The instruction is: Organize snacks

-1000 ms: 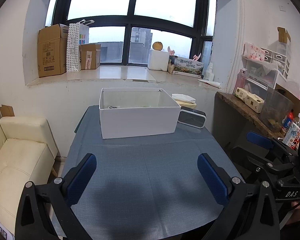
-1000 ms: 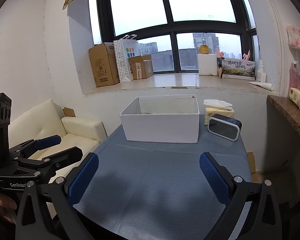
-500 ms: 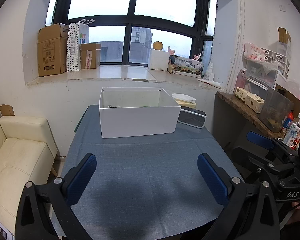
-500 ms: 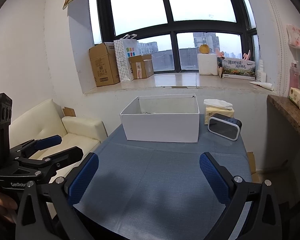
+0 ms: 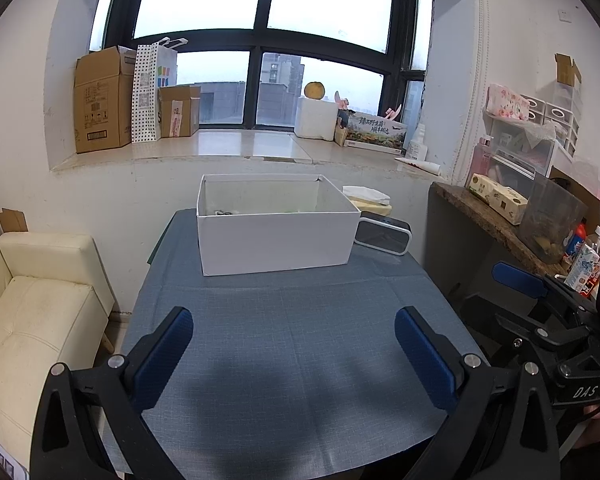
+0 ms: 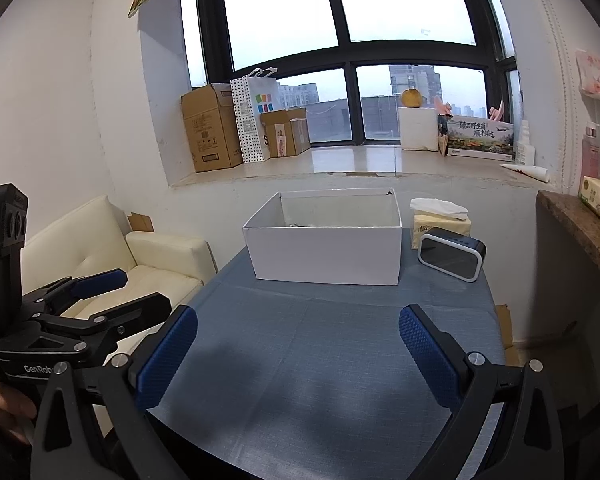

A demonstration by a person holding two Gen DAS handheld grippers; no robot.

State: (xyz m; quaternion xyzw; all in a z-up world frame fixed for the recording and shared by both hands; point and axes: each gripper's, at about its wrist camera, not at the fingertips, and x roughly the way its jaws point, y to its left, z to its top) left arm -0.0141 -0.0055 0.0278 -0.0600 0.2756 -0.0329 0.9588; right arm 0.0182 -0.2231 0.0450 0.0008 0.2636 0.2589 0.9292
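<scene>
- Behind the white box (image 5: 274, 236), at its right rear corner, sit a tissue pack (image 5: 370, 200) and a small black clock (image 5: 383, 235); the clock is just beside the box's right wall.
- White box stands open-topped at the far end of the blue tablecloth (image 5: 296, 344). Something small and dark lies on its floor near the left rear corner; too little shows to name it.
- No loose snacks visible on the cloth in front of the box. Judgement: sorting is either done or not begun; cannot tell which.
- Left gripper (image 5: 294, 354): released, jaws spread wide, nothing between them, hovering in front of the box.
- Right gripper (image 6: 298, 354): likewise released and empty, in front of the box and slightly to its right.
- Handling, as judgement: box looks like thin card, light, stiff-walled but easy to dent; best pinched at a rim edge near a corner. Packets inside would likely be soft and crinkly; take hold at a sealed edge.
</scene>
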